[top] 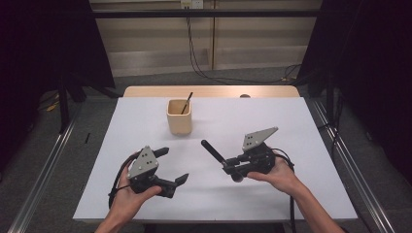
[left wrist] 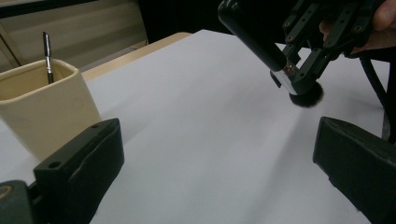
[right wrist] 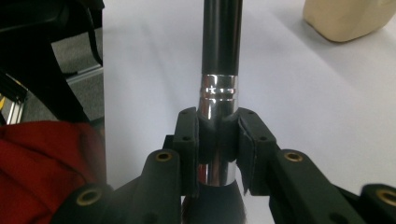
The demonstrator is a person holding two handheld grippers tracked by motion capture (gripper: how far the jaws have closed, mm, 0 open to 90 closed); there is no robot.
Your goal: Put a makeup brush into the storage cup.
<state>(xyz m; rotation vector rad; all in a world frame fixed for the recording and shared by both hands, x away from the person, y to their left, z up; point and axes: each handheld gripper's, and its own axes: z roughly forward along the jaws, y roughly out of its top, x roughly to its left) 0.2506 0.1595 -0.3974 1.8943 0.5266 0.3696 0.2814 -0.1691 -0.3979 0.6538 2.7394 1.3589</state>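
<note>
The brush's bristles are cut off below the right gripper, whose jaws clamp its silver collar; its black handle points straight ahead of those jaws toward the cup, raised off the table. The left gripper stands beside it, jaws apart, holding nothing

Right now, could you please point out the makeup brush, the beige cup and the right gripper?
makeup brush [right wrist: 221,37], right gripper view, black handle.
beige cup [top: 179,122], high view, front wall.
right gripper [right wrist: 218,140], right gripper view, between the jaws.
</note>
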